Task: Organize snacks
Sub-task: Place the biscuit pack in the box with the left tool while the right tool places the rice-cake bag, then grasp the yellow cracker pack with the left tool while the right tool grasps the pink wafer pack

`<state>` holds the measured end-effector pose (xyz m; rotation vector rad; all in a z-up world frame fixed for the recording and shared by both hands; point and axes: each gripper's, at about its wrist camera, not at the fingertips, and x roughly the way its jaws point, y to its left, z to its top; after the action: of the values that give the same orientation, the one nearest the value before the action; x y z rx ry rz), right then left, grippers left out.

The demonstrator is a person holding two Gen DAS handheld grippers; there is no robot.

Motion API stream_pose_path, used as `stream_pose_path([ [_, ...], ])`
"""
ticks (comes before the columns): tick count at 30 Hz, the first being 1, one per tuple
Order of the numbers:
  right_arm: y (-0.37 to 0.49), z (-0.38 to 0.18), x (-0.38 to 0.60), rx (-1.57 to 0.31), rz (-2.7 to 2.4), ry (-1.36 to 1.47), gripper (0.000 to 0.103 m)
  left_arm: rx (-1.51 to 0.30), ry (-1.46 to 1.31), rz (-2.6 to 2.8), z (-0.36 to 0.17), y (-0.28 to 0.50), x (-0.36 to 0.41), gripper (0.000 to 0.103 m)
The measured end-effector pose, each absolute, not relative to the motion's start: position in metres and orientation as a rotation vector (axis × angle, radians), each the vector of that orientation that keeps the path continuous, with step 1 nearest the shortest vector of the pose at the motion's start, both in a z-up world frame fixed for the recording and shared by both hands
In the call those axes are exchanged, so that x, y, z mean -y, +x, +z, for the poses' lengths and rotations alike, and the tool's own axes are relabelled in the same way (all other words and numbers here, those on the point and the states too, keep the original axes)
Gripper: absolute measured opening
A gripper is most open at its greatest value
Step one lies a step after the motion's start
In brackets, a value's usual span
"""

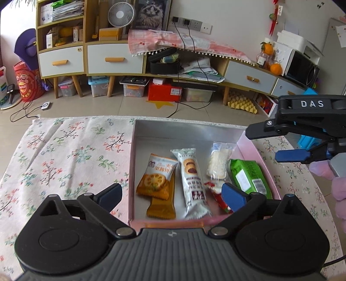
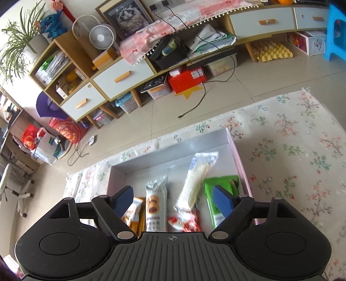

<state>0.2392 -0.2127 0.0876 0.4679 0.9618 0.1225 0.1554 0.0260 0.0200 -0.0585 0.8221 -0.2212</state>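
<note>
Five snacks in a box (image 1: 138, 151), low in the middle of both views. From left to right in the left view: orange pack (image 1: 156, 183), white cookie pack (image 1: 192, 181), small red pack (image 1: 216, 192), clear rice bar (image 1: 218, 162), green pack (image 1: 250, 177). Orange pack flat on the box floor, near the left wall. White cookie pack just beside it, long and upright in the picture. Red pack low down, its top end touching the bottom end of the rice bar. Green pack against the right wall of the box.

Box grey inside, pink on the rim, open at the top. Under it a flowery cloth (image 1: 71, 151) over the surface.

Left hand-held gripper (image 1: 170, 194) at the bottom of the left view, wide open, nothing between the blue pads, over the near edge of the box. Right hand-held gripper (image 2: 173, 200) wide open too, nothing held, above the snacks in the right view. Same one seen at the right edge of the left view (image 1: 279, 143), up over the right side of the box.

Past the cloth, a tiled floor (image 1: 129, 103). At the top of both views, a long cabinet (image 1: 114, 58) with drawers, a fan (image 1: 121, 15) and a cat picture (image 1: 151, 13).
</note>
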Motion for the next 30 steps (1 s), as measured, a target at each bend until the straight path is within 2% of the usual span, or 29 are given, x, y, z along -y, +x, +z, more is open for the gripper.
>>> stream_pose_path([
  [5,0.219,0.095,0.215,-0.969,0.121,0.432,0.086,-0.83,-0.055,-0.206,0.025,0.142,-0.027,0.102],
  [17,0.169,0.096,0.212,-1.016,0.124,0.309,0.089,-0.906,-0.083,-0.168,0.021,0.109,-0.034,0.102],
  [30,0.127,0.068,0.213,-1.04,0.158,0.237,0.09,-0.964,-0.17,-0.089,0.005,0.092,-0.045,0.102],
])
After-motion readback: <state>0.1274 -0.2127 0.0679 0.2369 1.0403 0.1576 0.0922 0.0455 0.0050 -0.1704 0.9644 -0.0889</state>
